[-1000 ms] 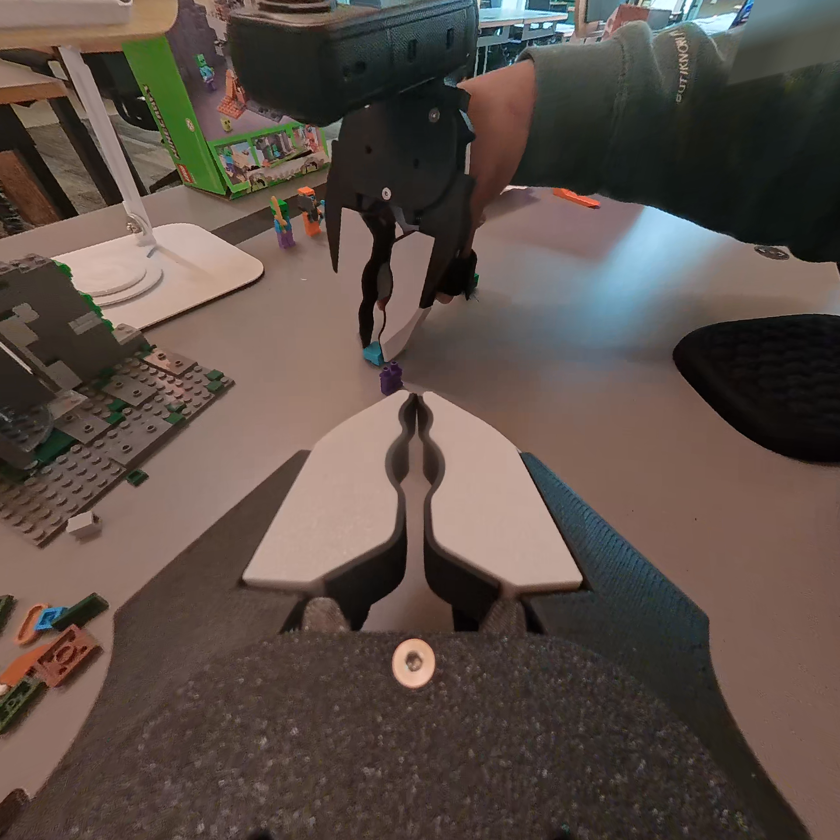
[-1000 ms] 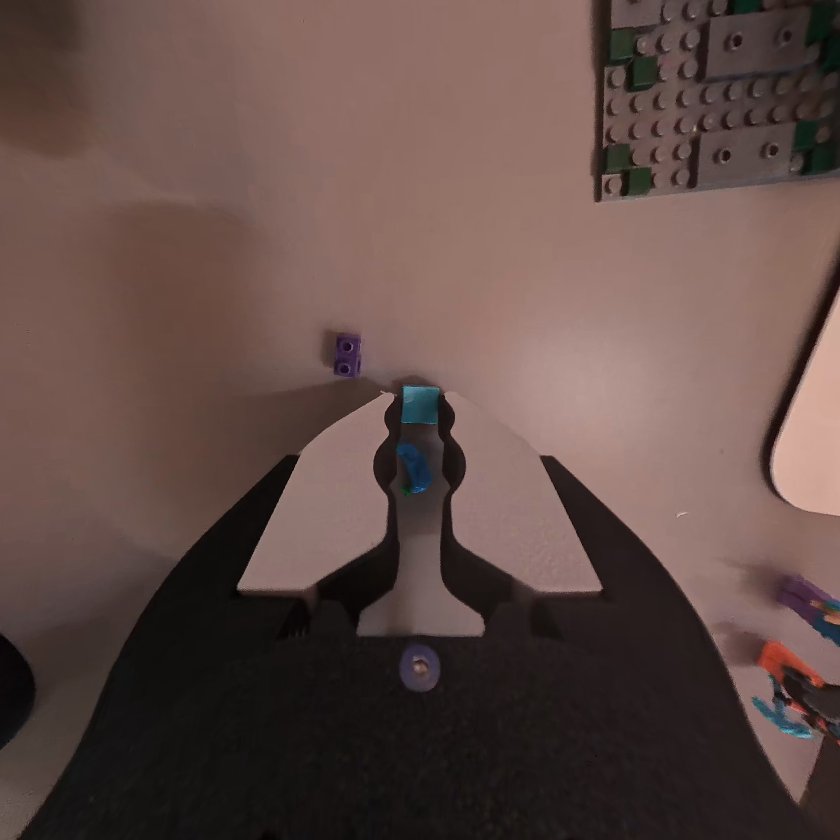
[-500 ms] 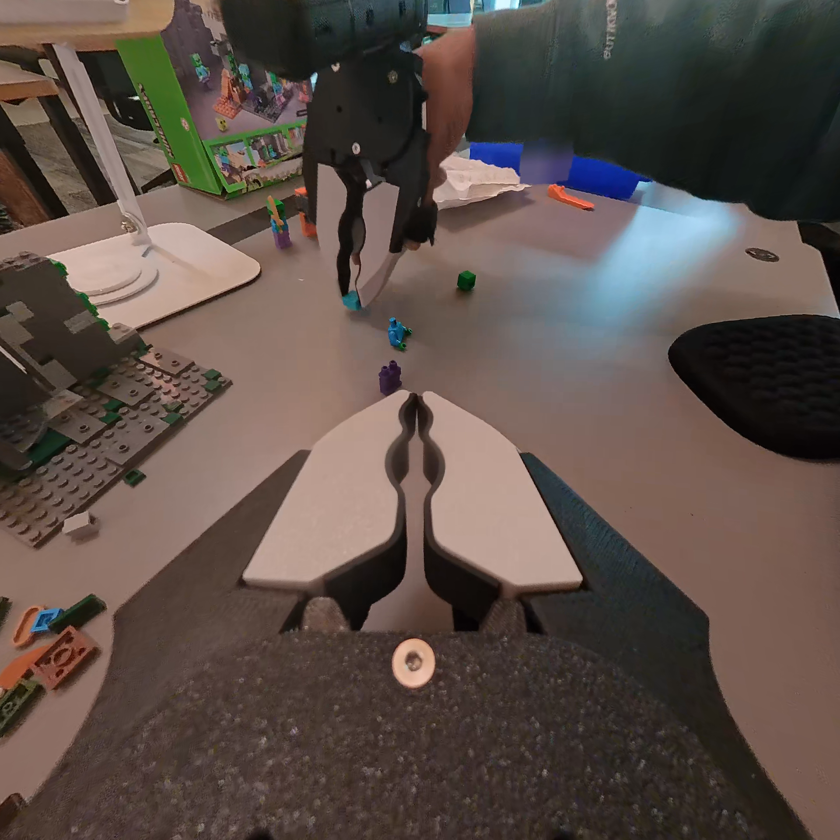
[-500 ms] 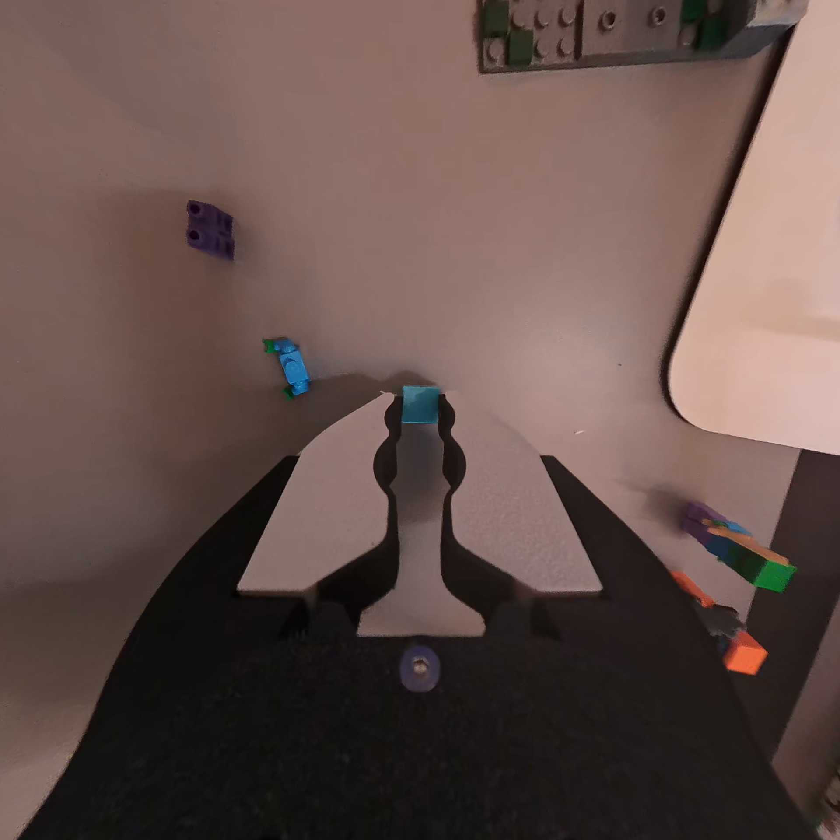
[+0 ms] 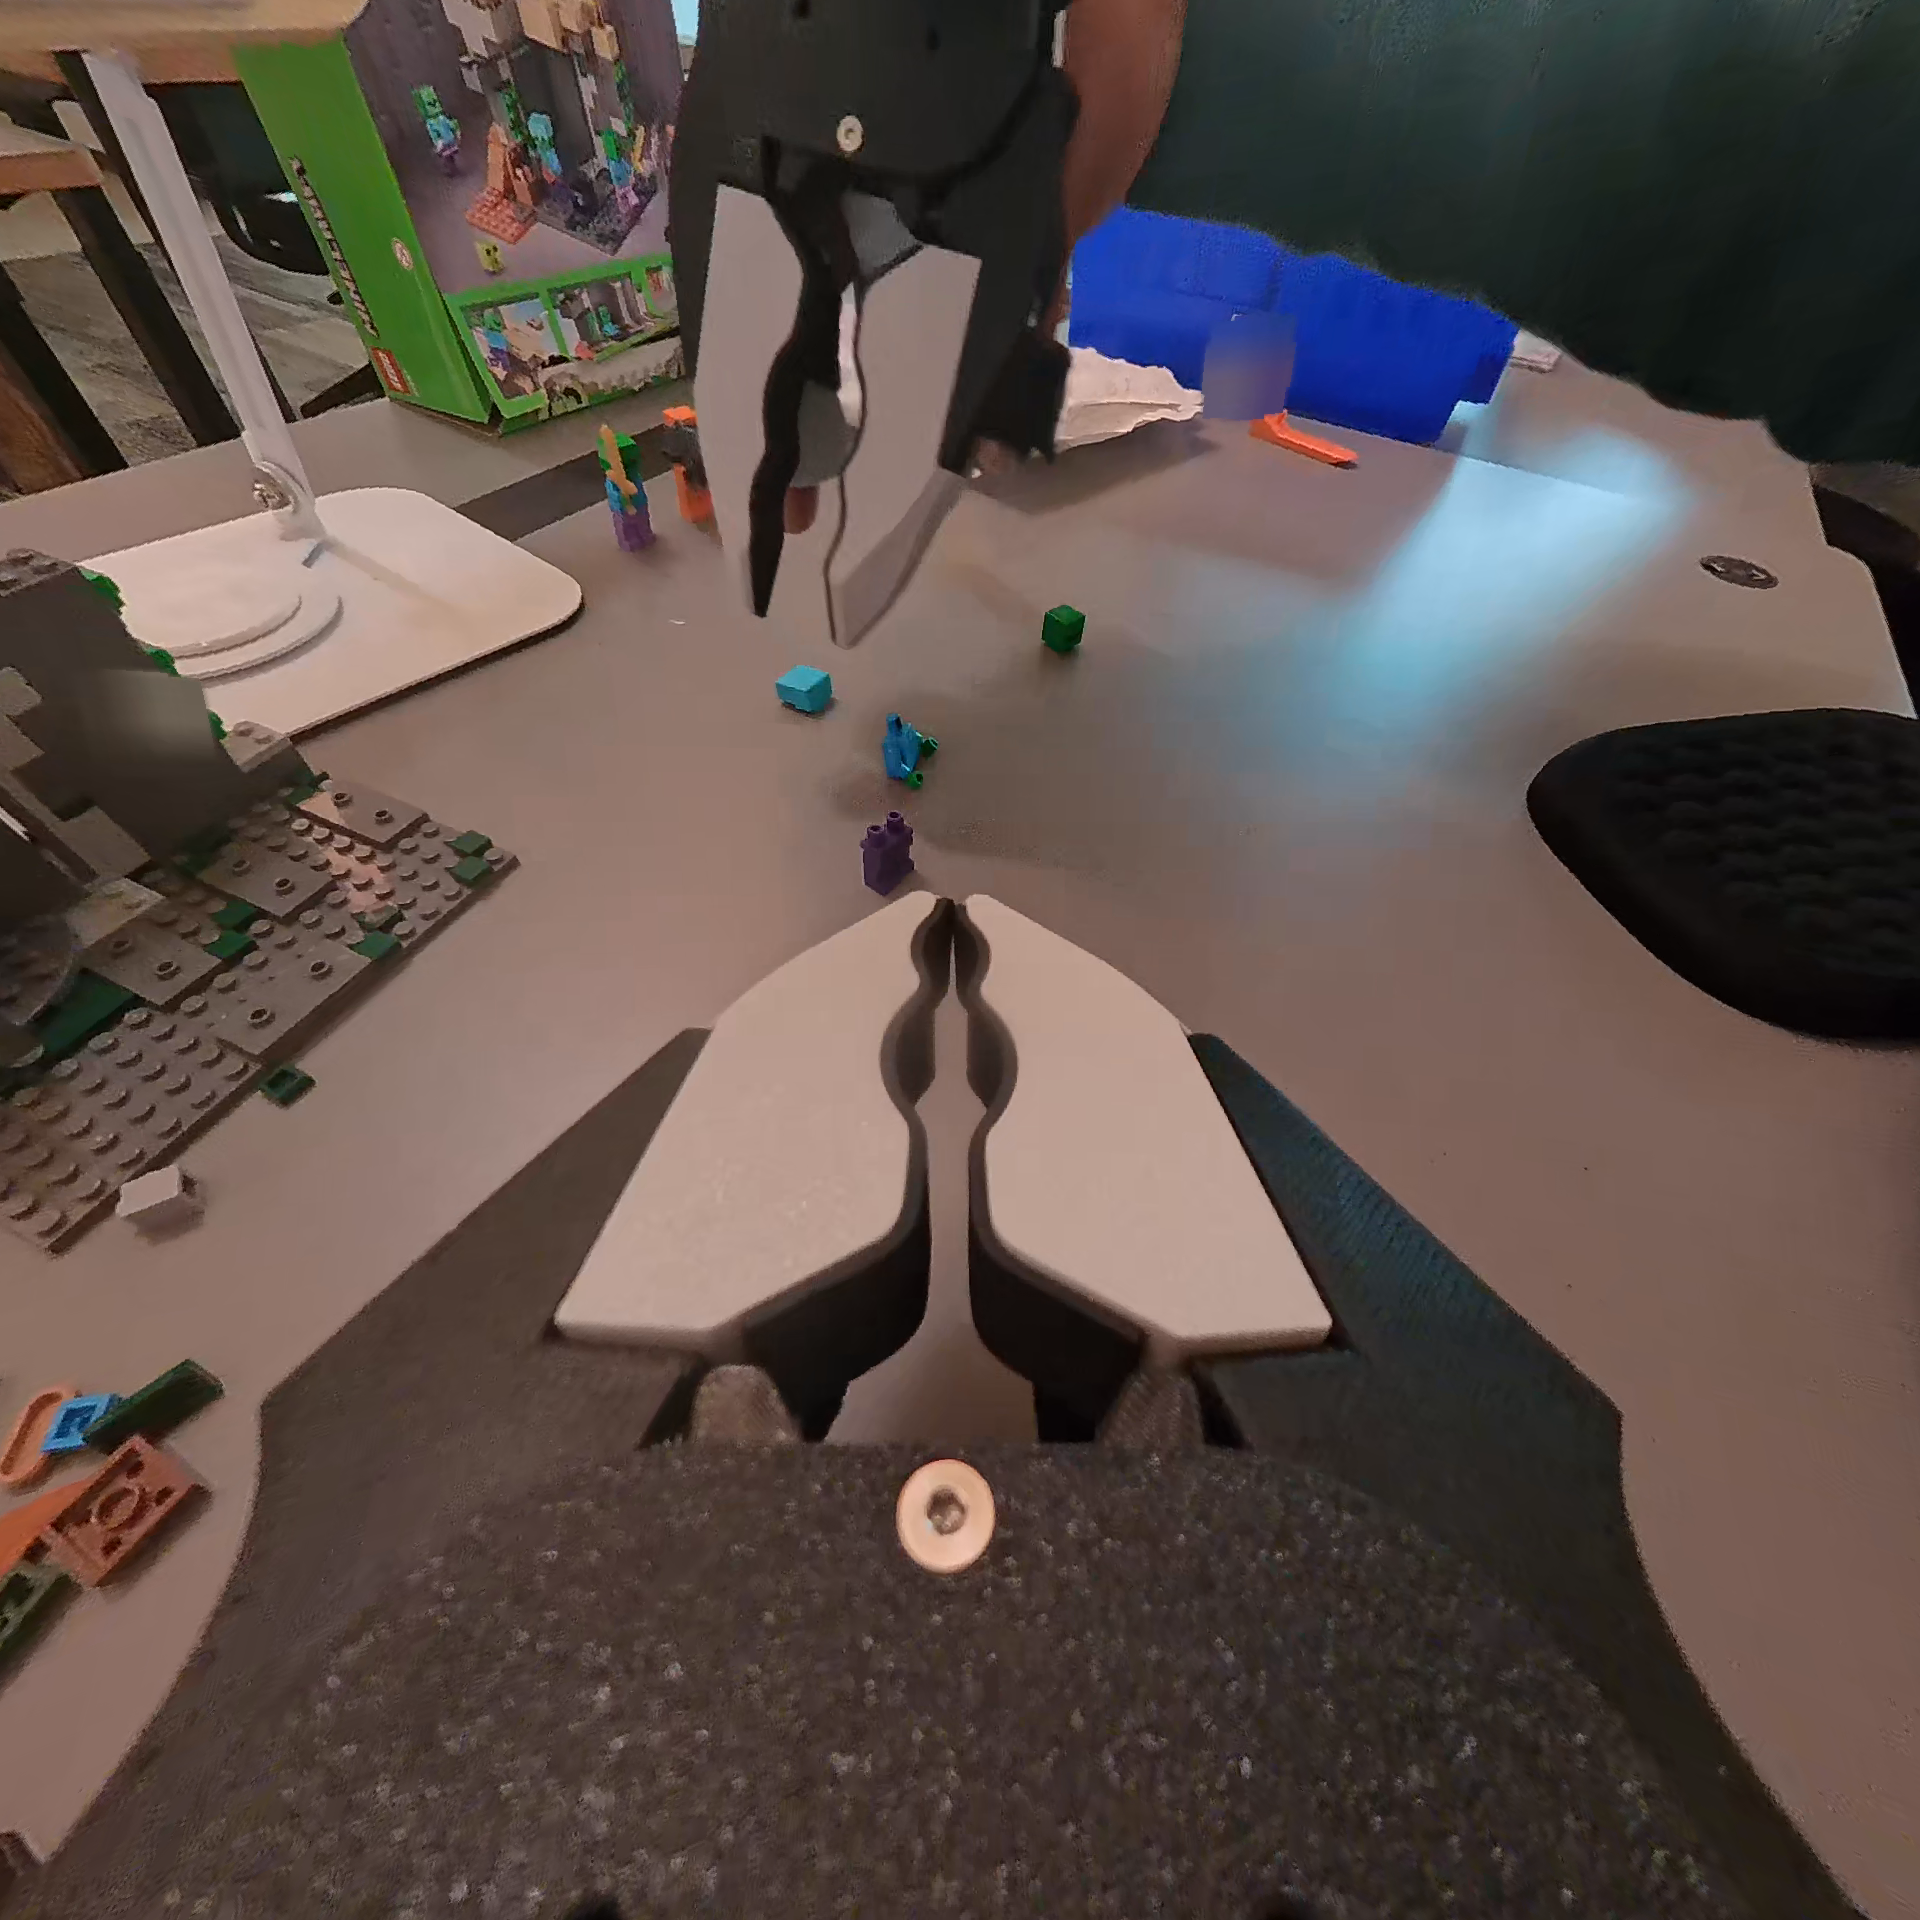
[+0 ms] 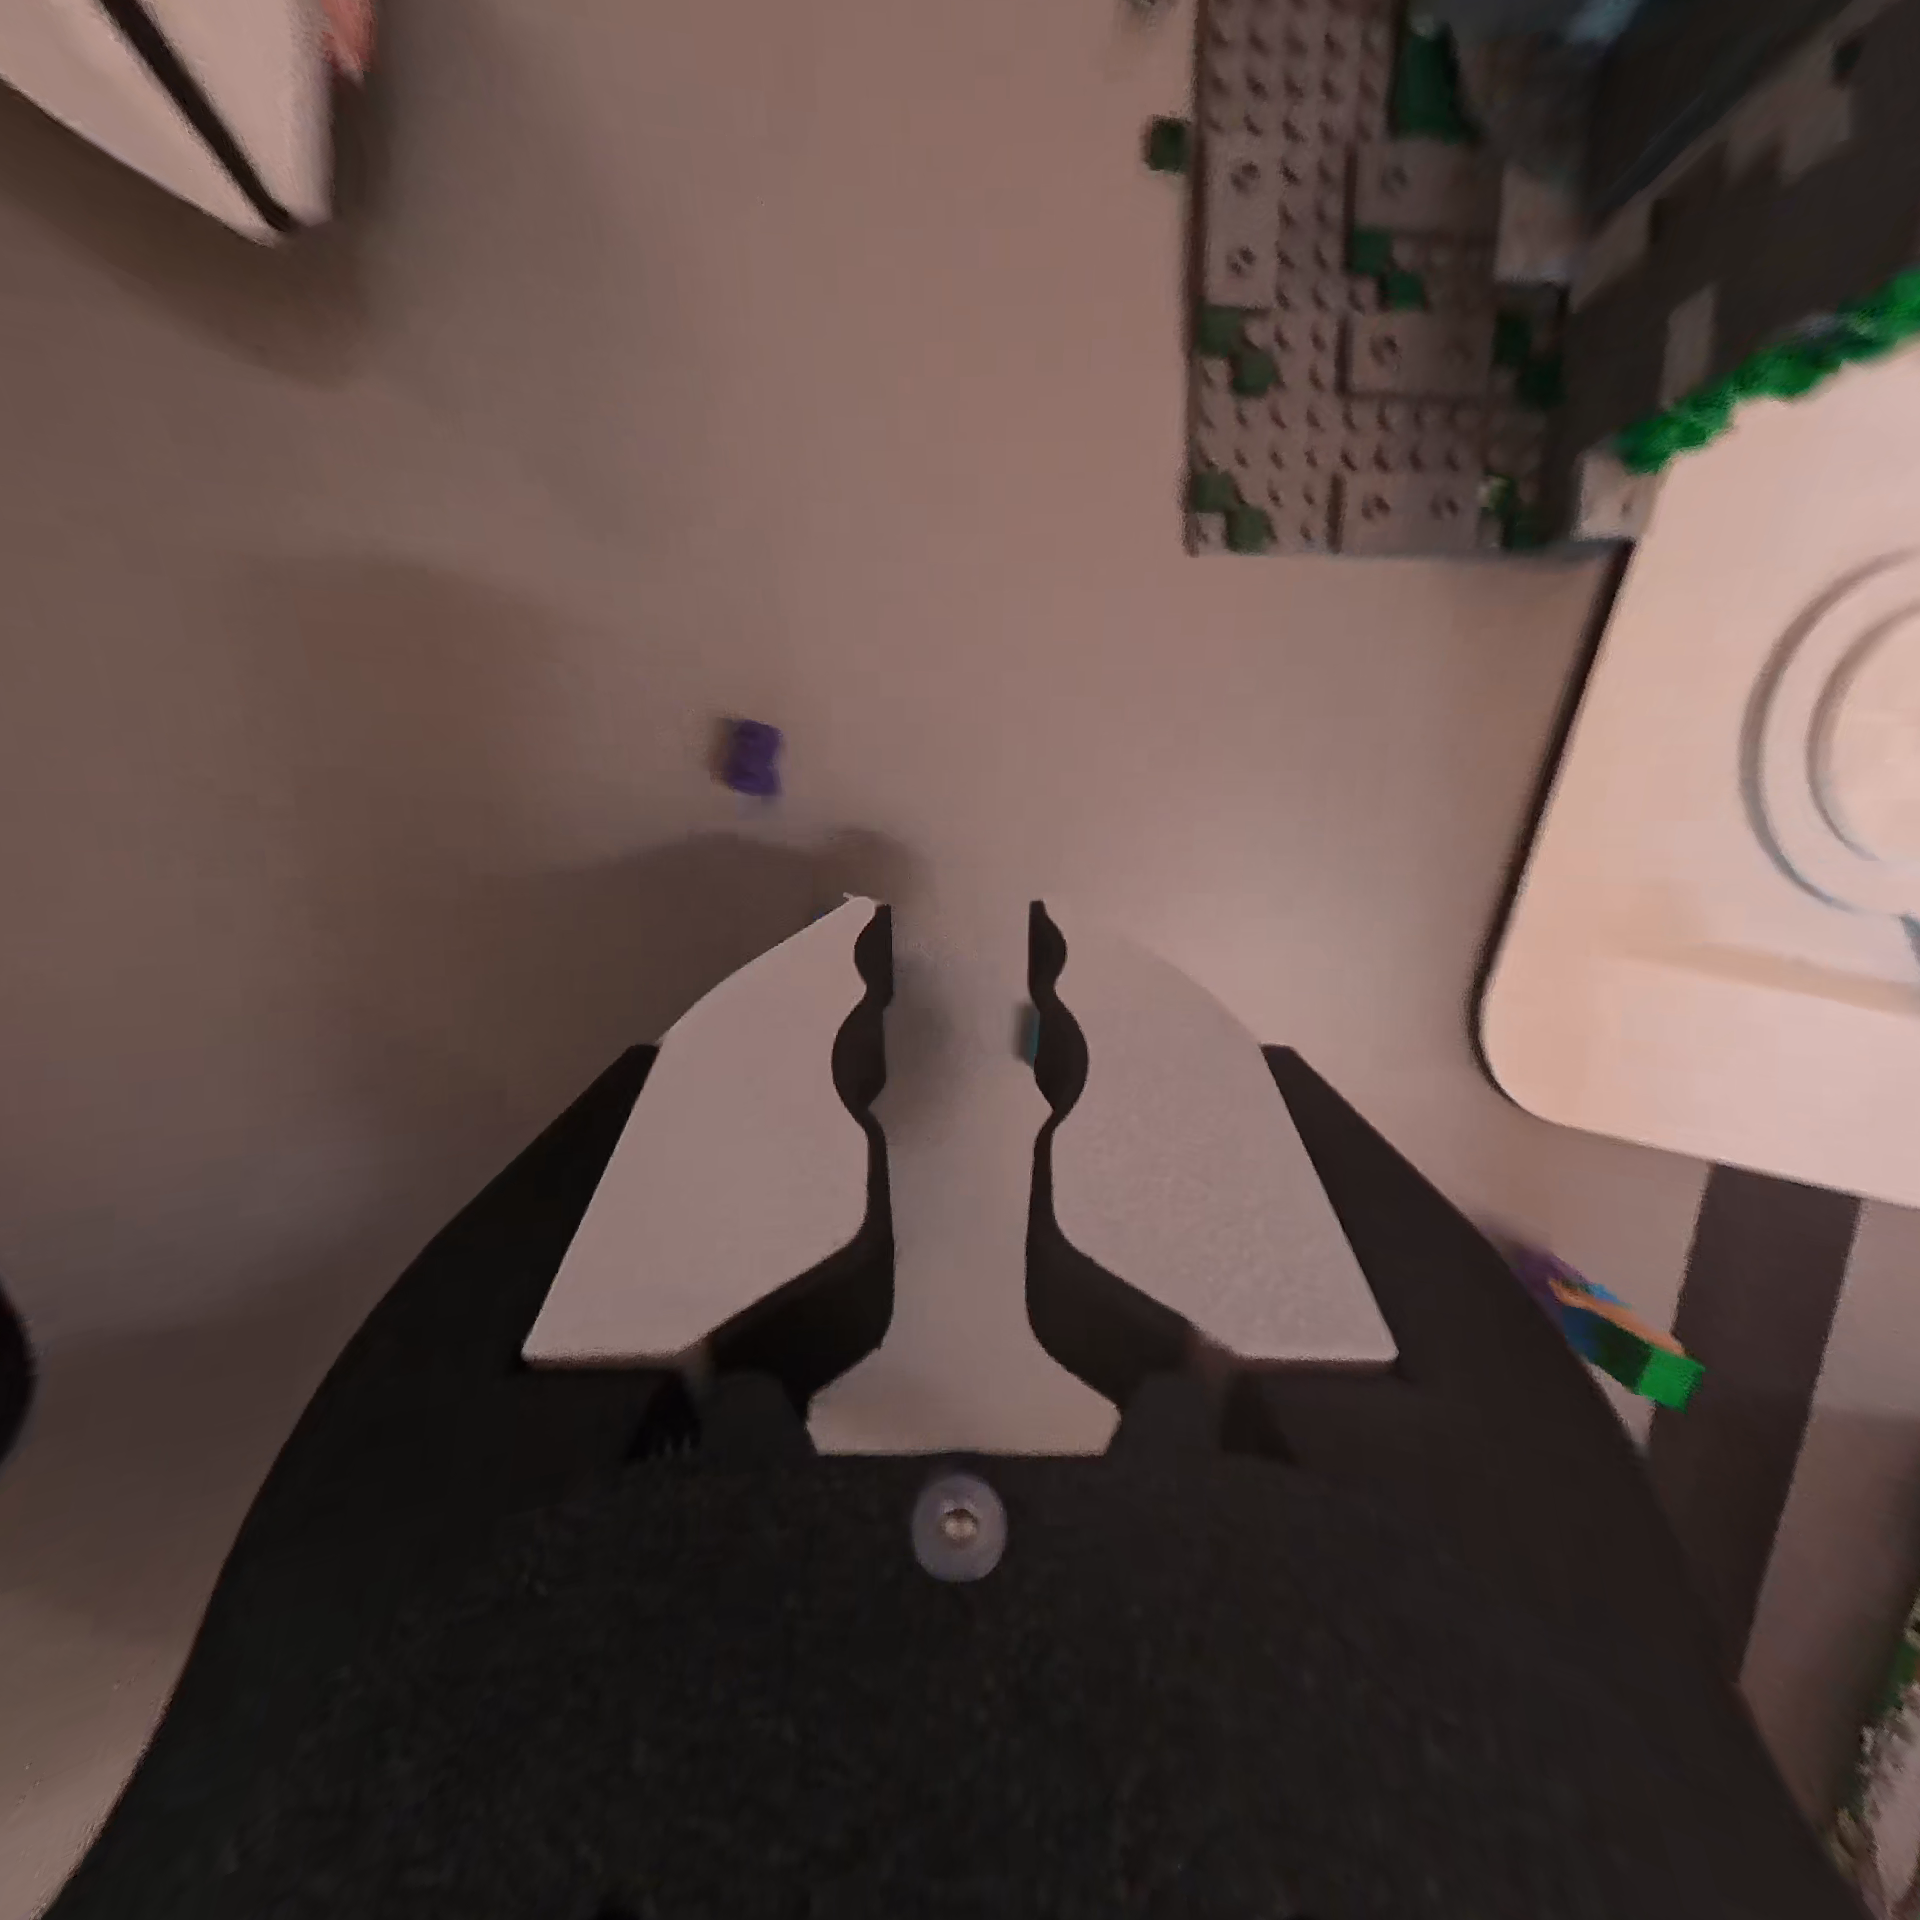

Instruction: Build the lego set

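Build partly done: grey studded baseplate [image 5: 197,997] with green accents carries a dark rock-like structure [image 5: 73,675] at the left of the table [image 5: 1299,1091]; two small figures [image 5: 629,488] stand assembled near the green set box [image 5: 488,208]. Still loose, so work remains: teal cube [image 5: 803,689], small blue figure part [image 5: 902,750], purple piece [image 5: 886,854] and green cube [image 5: 1062,629] lie apart in mid-table; a white piece [image 5: 158,1200] sits just off the baseplate edge, and brown, orange and blue bits [image 5: 94,1475] lie at near left. Left tool [image 5: 948,914]: jaws closed tip to tip, nothing between them, just short of the purple piece. Right tool [image 5: 821,613]: raised above the table, jaws parted by a moderate gap and empty, with the teal cube on the table just below its tips and not touching them. The right wrist view is blurred; a sliver of teal shows past one finger. Judgement: the loose figure parts are the next to be joined.
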Tool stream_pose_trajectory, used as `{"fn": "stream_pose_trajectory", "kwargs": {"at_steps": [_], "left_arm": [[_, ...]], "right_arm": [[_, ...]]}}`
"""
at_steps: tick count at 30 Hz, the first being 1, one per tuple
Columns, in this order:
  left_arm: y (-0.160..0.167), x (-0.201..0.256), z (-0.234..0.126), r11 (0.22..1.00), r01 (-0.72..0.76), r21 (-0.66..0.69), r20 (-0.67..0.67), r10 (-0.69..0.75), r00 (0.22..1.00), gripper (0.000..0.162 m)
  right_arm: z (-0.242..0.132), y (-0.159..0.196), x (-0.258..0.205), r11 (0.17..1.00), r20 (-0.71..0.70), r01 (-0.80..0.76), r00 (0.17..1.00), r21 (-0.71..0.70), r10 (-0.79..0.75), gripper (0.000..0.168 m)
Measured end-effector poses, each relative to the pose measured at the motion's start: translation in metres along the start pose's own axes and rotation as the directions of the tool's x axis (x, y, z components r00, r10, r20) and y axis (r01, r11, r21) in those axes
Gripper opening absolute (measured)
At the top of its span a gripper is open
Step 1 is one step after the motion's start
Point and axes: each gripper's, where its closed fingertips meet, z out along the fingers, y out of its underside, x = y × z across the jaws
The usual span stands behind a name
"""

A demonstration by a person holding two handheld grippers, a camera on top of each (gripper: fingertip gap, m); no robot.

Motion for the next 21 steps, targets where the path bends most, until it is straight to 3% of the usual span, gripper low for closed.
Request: {"fn": "stream_pose_trajectory", "kwargs": {"at_steps": [7,21], "left_arm": [[-0.003,0.001,-0.002,1.0,-0.021,0.007,0.014,0.021,1.0,0.0],[-0.005,-0.001,-0.004,0.999,-0.032,0.009,0.032,0.032,0.999,0.0]], "right_arm": [[0.024,-0.021,-0.042,0.998,0.05,0.05,0.998,-0.043,-0.048,0.026],[0.035,-0.016,-0.052,0.992,0.084,-0.028,0.996,-0.125,0.039,0.026]]}}
